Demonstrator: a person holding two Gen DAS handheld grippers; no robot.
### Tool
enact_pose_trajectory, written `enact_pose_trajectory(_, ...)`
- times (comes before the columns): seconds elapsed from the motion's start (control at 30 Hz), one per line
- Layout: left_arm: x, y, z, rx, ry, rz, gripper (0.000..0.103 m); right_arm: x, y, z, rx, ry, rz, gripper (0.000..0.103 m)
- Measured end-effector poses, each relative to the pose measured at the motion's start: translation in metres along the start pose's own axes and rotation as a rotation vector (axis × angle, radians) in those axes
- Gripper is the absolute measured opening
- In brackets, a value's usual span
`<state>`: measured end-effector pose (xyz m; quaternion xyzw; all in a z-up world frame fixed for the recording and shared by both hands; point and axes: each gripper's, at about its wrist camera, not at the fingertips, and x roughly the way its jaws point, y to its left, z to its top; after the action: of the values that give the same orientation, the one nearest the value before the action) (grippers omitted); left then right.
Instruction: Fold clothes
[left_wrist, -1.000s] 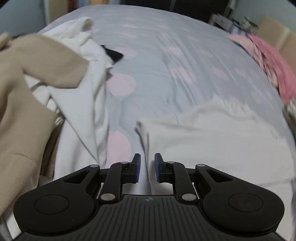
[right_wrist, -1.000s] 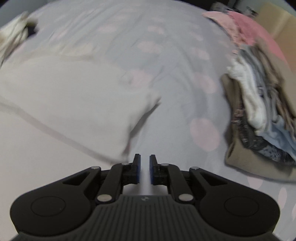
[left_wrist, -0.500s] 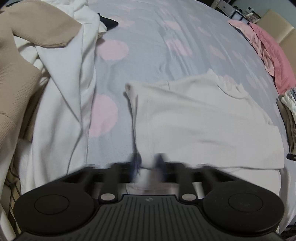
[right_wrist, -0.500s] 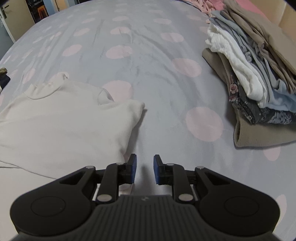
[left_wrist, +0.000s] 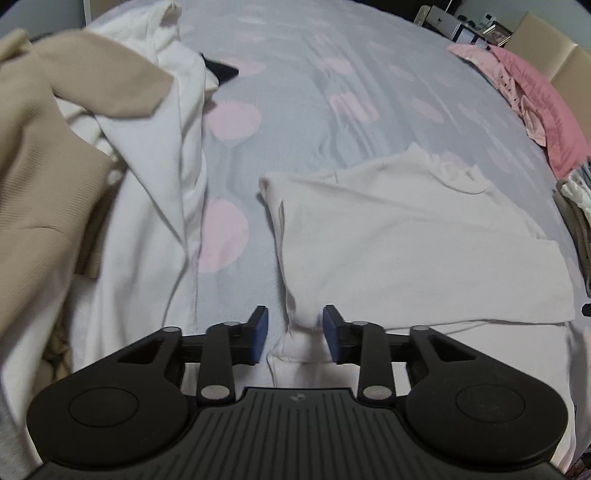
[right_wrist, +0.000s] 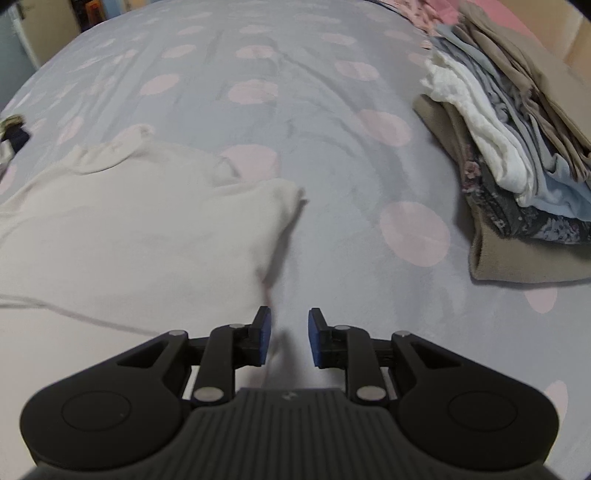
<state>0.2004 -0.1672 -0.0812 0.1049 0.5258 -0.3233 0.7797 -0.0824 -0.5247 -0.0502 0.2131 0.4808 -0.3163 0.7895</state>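
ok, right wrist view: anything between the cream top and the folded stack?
Nothing: only bare dotted sheet between the cream top and the stack, per the right wrist view.

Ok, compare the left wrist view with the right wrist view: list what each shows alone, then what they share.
Left wrist only: the beige garment and white garment heaped beside it, the pink bedding, and the open left gripper straddling a fabric edge.
Right wrist only: the full stack of folded clothes and the open right gripper.
Both: the cream top on the dotted bedsheet.
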Motion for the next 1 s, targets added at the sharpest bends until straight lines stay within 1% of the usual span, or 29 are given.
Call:
enact_pose_trajectory(0.1, -0.015, -0.008, -0.010, 0.052, -0.007, -0.005, 0.033, -0.013, 0.019, -0.023, -0.111, -0.007, 0.051, 0.028)
enact_pose_trajectory(0.2, -0.031, -0.024, -0.032, 0.168, 0.002, -0.033, 0.033, -0.027, 0.038, -0.047, -0.225, -0.014, 0.103, 0.029)
enact_pose_trajectory(0.3, -0.049, -0.042, -0.061, 0.304, 0.010, -0.074, 0.033, -0.040, 0.058, -0.070, -0.339, -0.021, 0.155, 0.029)
enact_pose_trajectory(0.37, -0.059, -0.050, -0.081, 0.379, 0.026, -0.103, 0.033, -0.049, 0.071, -0.086, -0.415, -0.025, 0.189, 0.029)
enact_pose_trajectory(0.47, -0.072, -0.059, -0.109, 0.479, 0.057, -0.147, 0.033, -0.063, 0.087, -0.119, -0.544, -0.011, 0.237, 0.031)
enact_pose_trajectory(0.5, -0.075, -0.061, -0.119, 0.506, 0.072, -0.157, 0.035, -0.067, 0.092, -0.130, -0.587, -0.005, 0.253, 0.032)
enact_pose_trajectory(0.53, -0.078, -0.061, -0.128, 0.532, 0.088, -0.153, 0.037, -0.072, 0.097, -0.142, -0.629, 0.001, 0.269, 0.032)
enact_pose_trajectory(0.6, -0.083, -0.062, -0.147, 0.582, 0.123, -0.145, 0.038, -0.078, 0.101, -0.164, -0.689, 0.022, 0.297, 0.032)
enact_pose_trajectory(0.7, -0.087, -0.055, -0.170, 0.588, 0.198, -0.123, 0.041, -0.084, 0.102, -0.196, -0.770, 0.056, 0.333, 0.032)
enact_pose_trajectory(0.8, -0.089, -0.045, -0.188, 0.570, 0.270, -0.100, 0.043, -0.091, 0.101, -0.220, -0.854, 0.060, 0.362, 0.032)
enact_pose_trajectory(0.87, -0.088, -0.038, -0.197, 0.561, 0.340, -0.096, 0.043, -0.095, 0.100, -0.232, -0.894, 0.057, 0.390, 0.032)
enact_pose_trajectory(0.9, -0.087, -0.035, -0.202, 0.557, 0.374, -0.094, 0.044, -0.096, 0.101, -0.236, -0.933, 0.059, 0.401, 0.032)
enact_pose_trajectory(1.0, -0.085, -0.031, -0.214, 0.562, 0.444, -0.080, 0.043, -0.097, 0.109, -0.246, -1.046, 0.066, 0.411, 0.032)
